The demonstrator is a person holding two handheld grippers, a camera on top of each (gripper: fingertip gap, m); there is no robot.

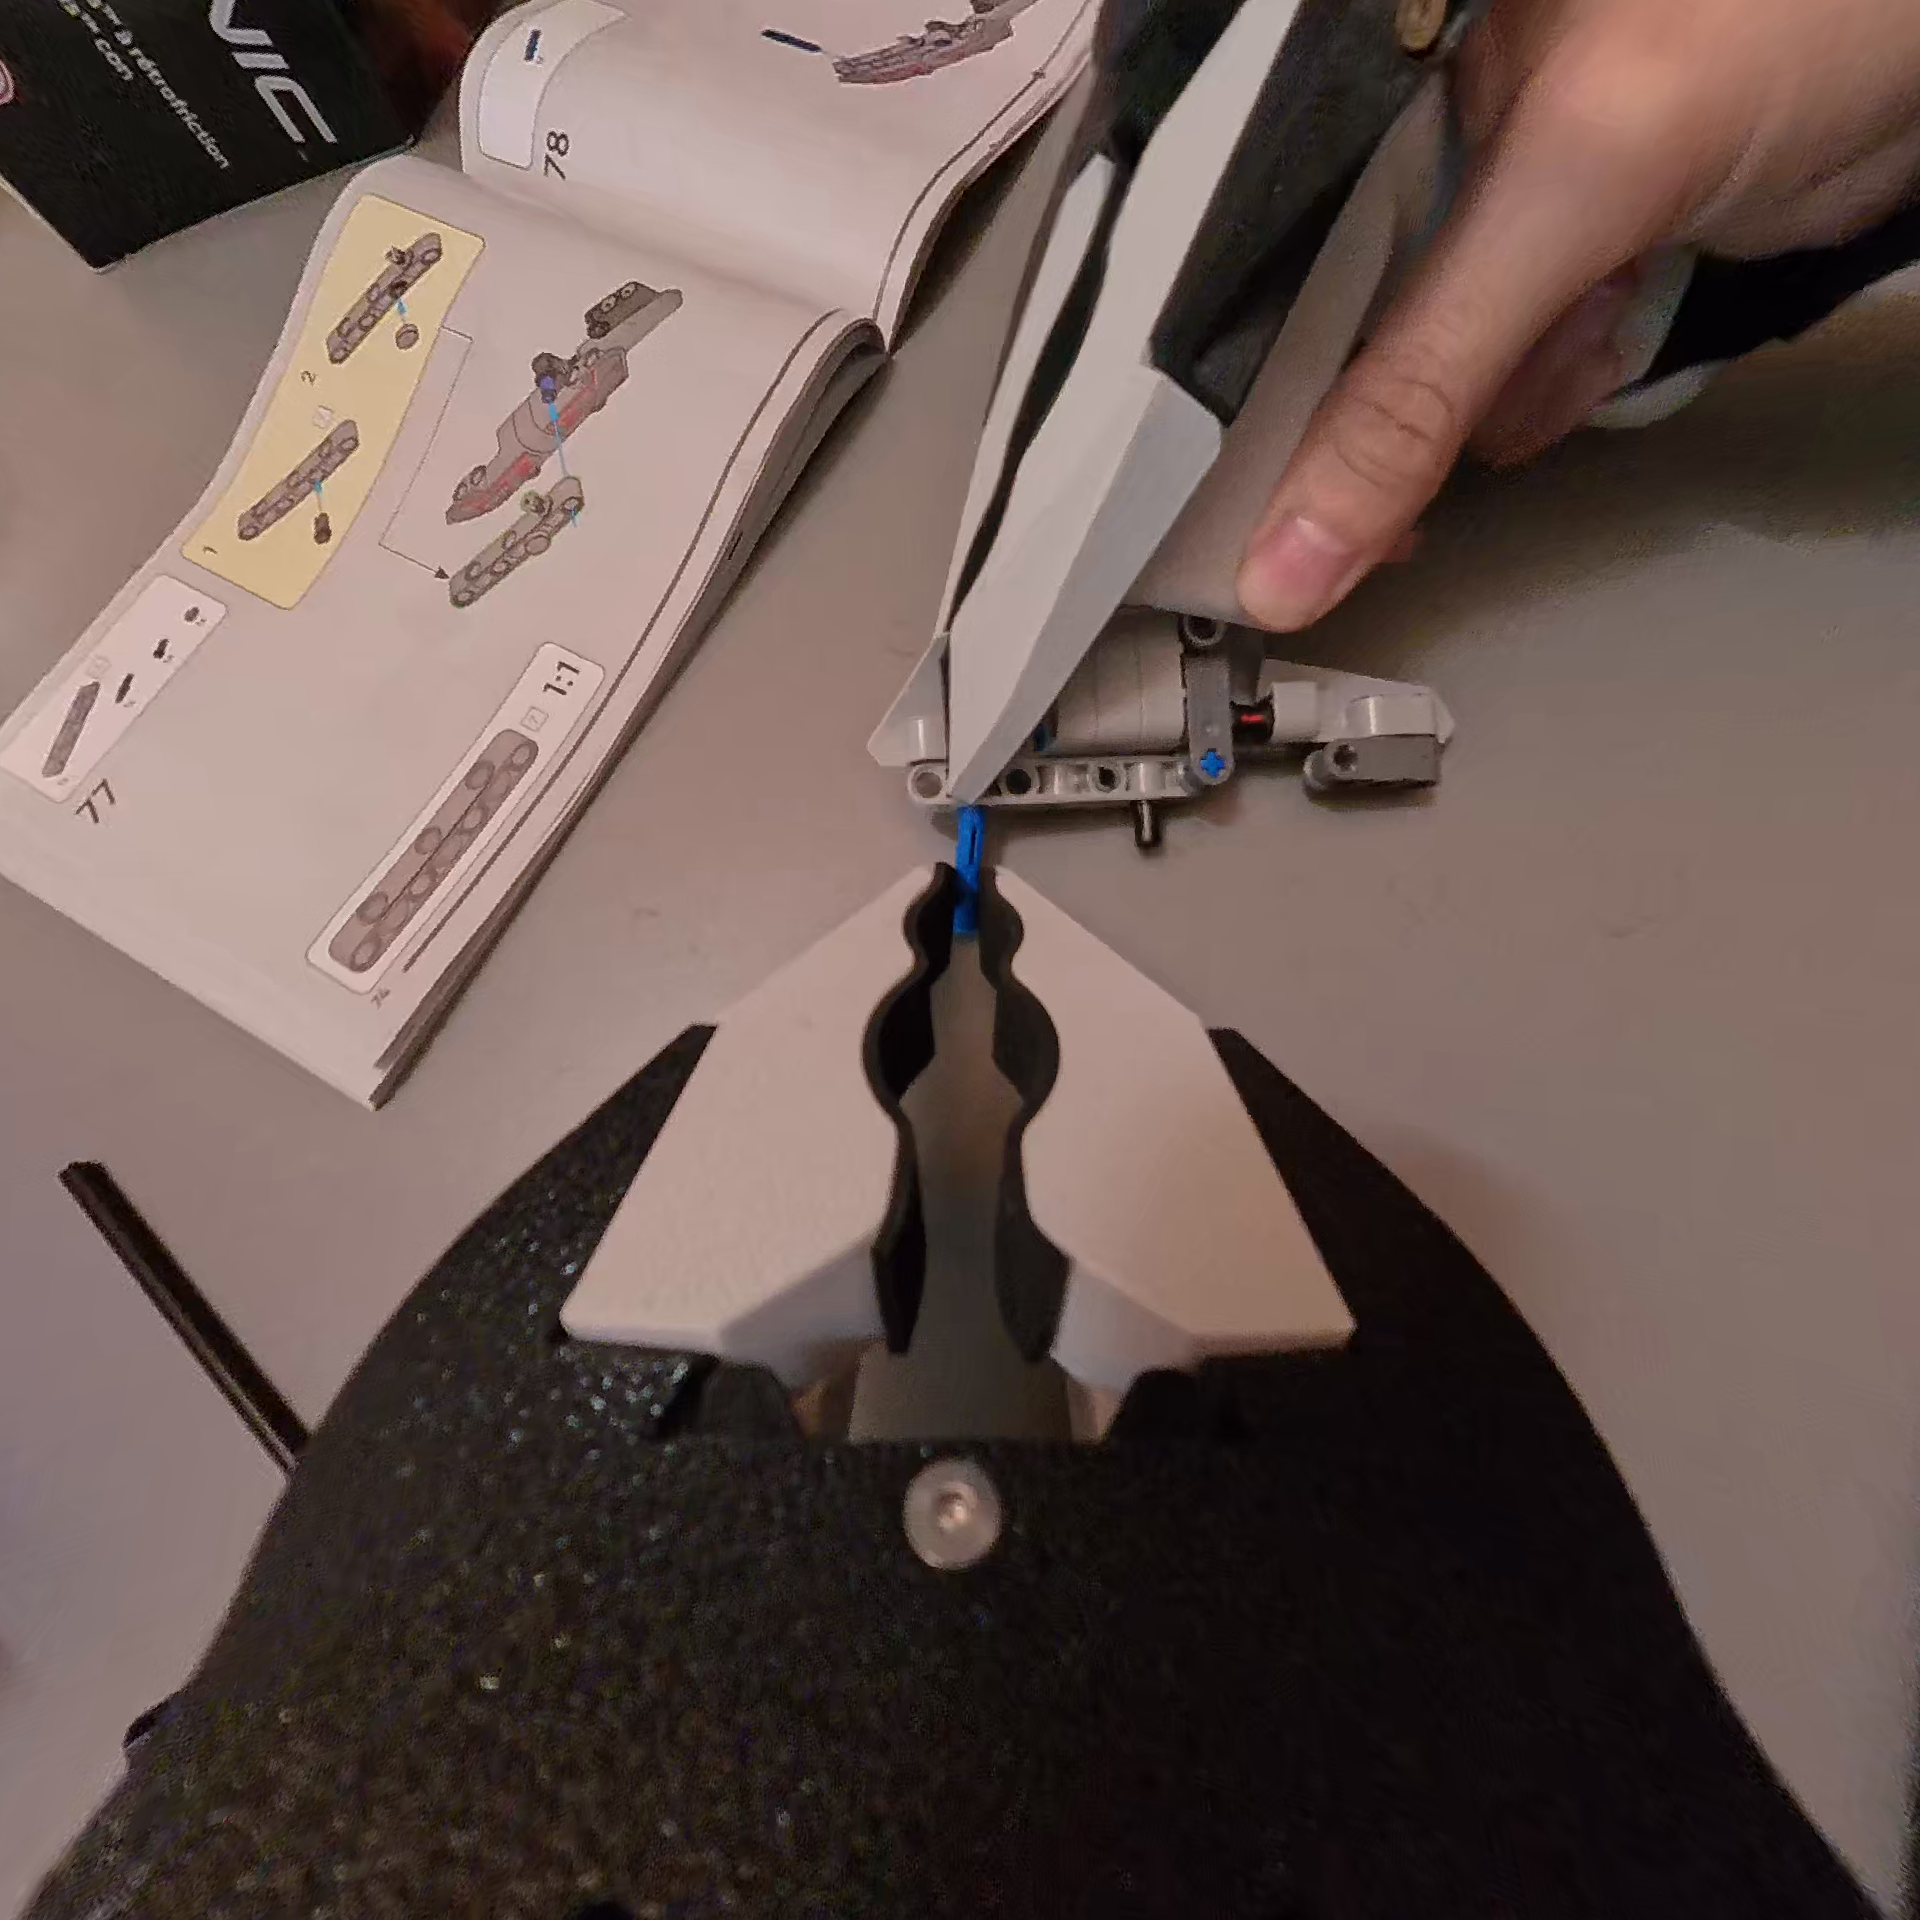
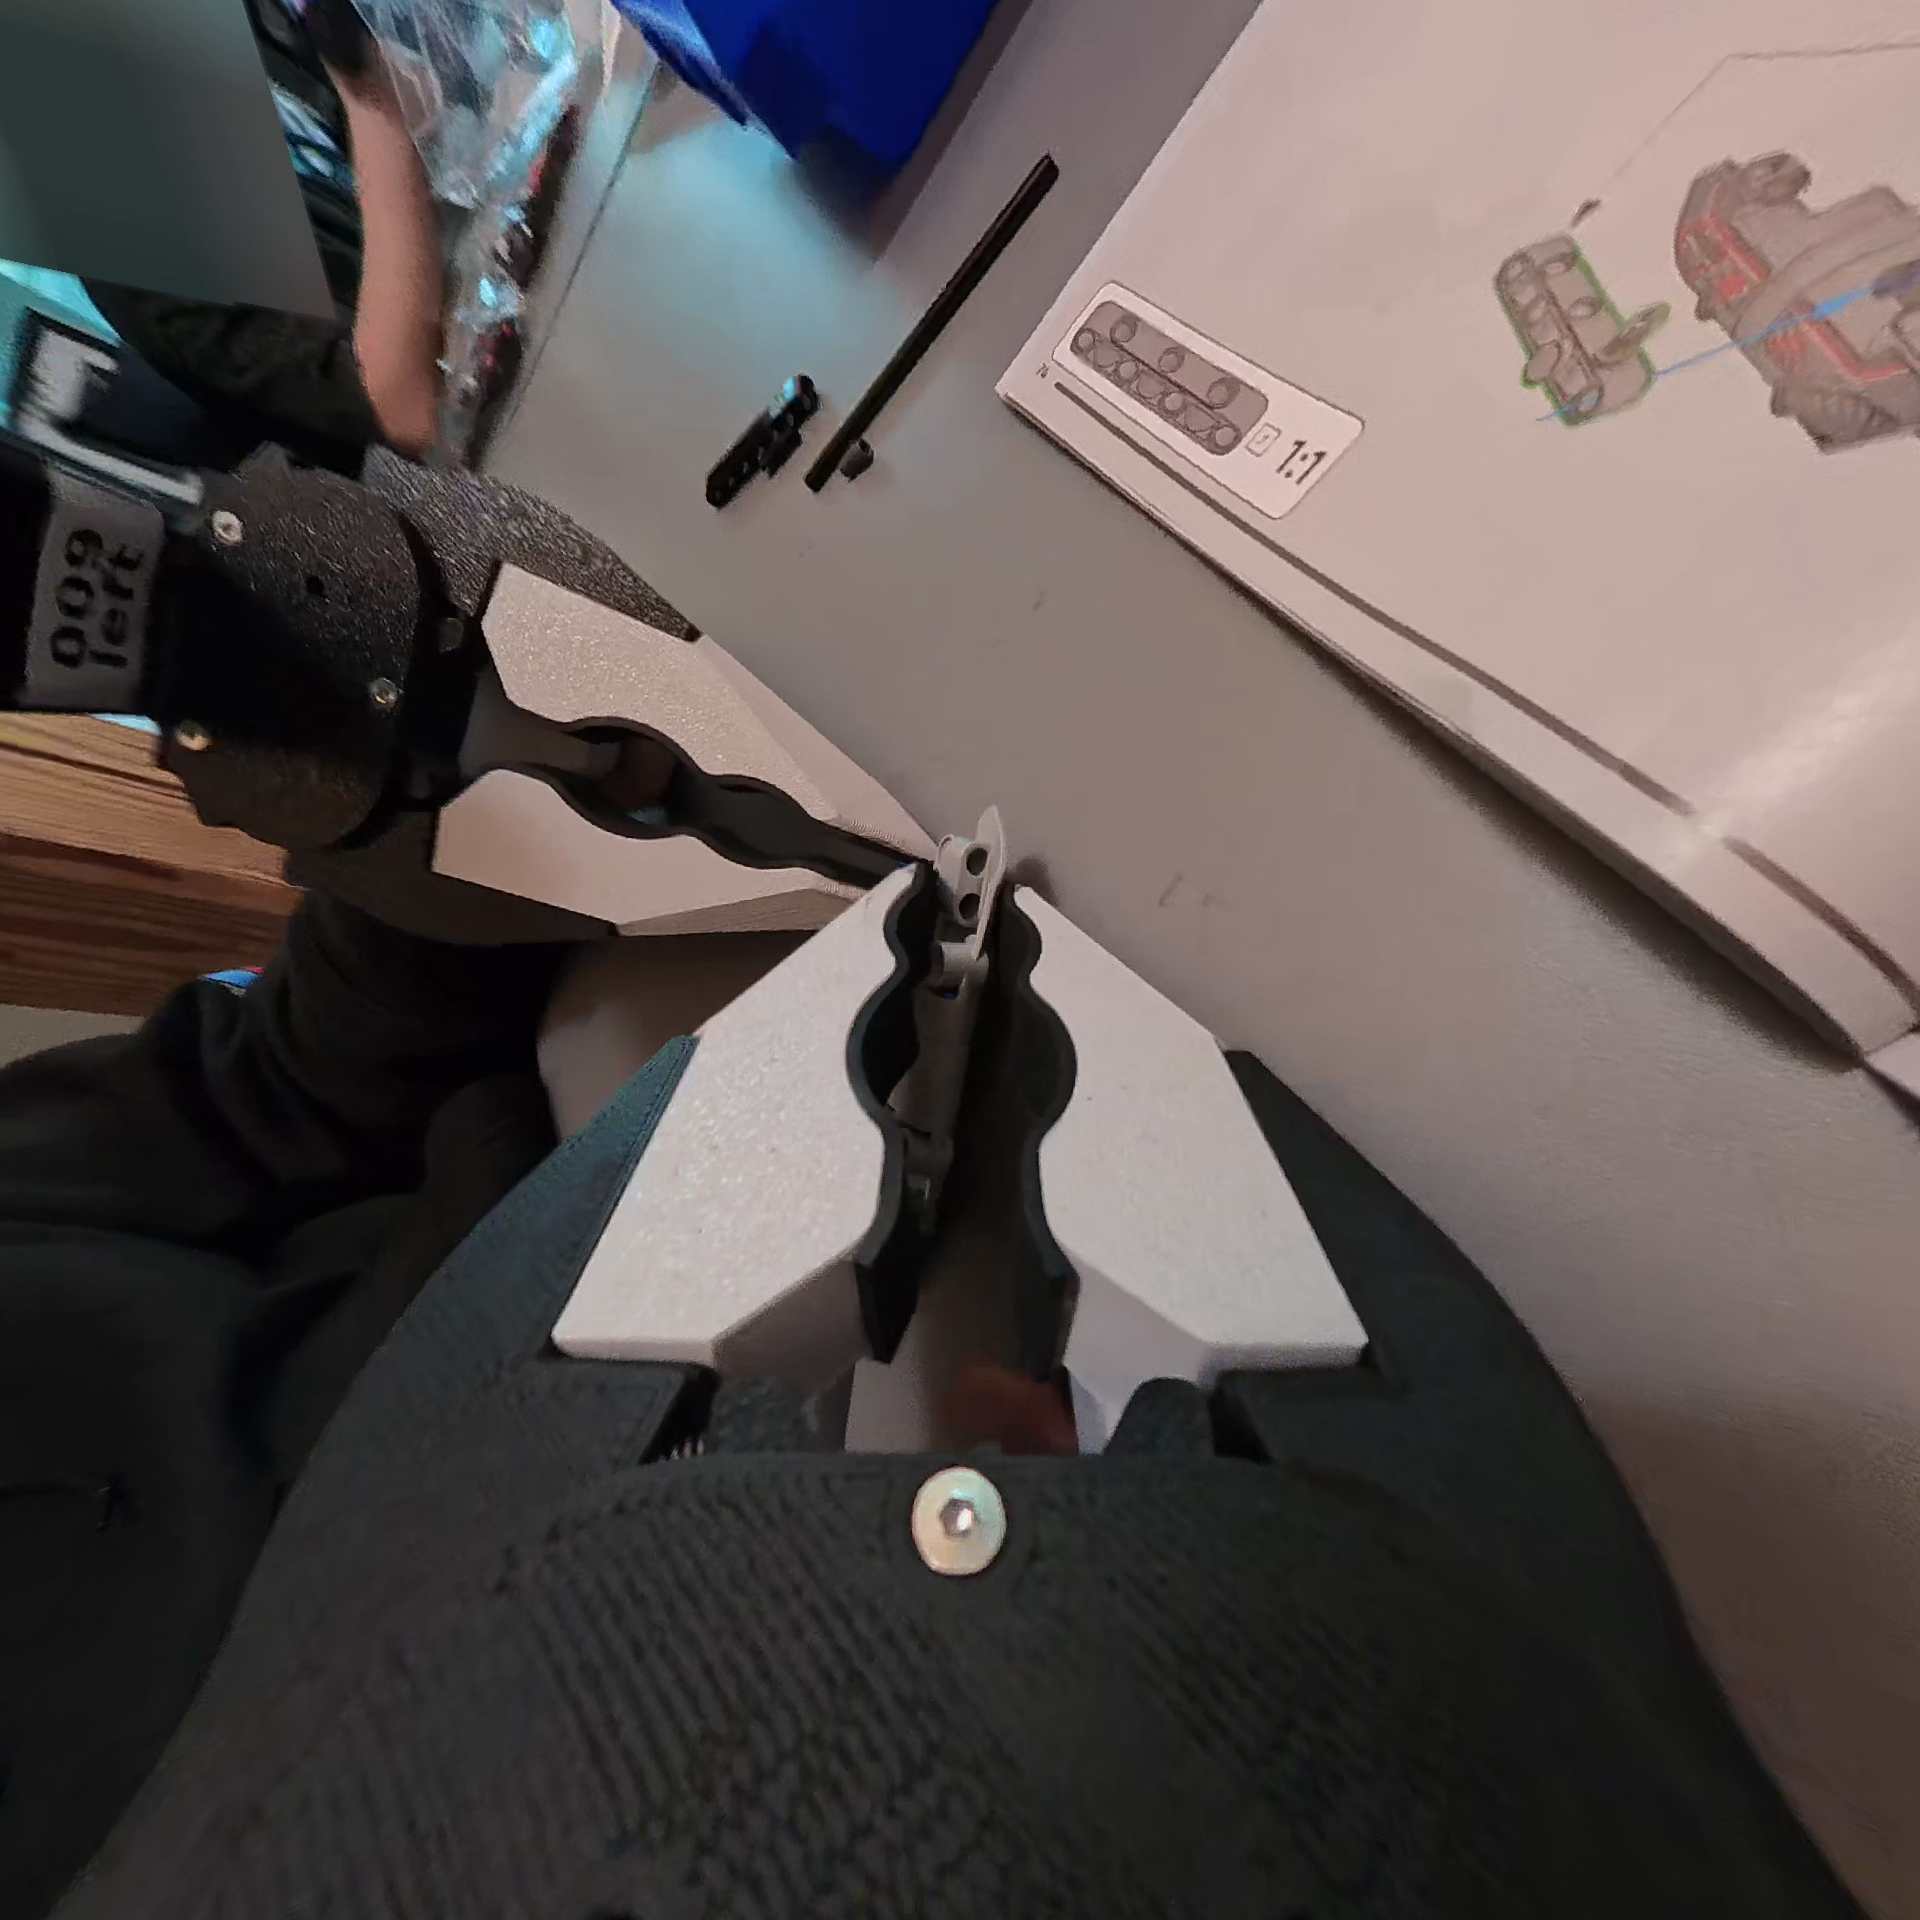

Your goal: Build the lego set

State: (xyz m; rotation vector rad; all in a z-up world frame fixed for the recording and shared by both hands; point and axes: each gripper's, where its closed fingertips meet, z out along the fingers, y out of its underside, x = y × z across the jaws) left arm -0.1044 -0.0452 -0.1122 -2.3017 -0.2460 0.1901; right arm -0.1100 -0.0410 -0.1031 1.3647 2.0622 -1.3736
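Note:
My left gripper (image 1: pixel 966 894) is shut on a small blue pin (image 1: pixel 968 862), whose far end touches the left end of a grey lego assembly (image 1: pixel 1122 748) resting on the grey table. My right gripper (image 2: pixel 961 914) is shut on that grey assembly (image 2: pixel 961 883) and shows in the left wrist view (image 1: pixel 1081 520) coming down from above, with a hand (image 1: pixel 1507 312) on it. The left gripper also shows in the right wrist view (image 2: pixel 582 769), its tips meeting the assembly from the left.
An open instruction booklet (image 1: pixel 447 499) lies left of the assembly and shows in the right wrist view (image 2: pixel 1507 468). A long black axle (image 2: pixel 935 322) and a short black beam (image 2: pixel 764 442) lie on the table. A black box (image 1: pixel 177 104) sits at the far left. My two grippers' fingertips are within a few centimetres of each other. Both grippers' tips are roughly 15 centimetres from the long black axle (image 2: pixel 935 322). Seen from the left wrist view (image 1: pixel 202 1326) as well.

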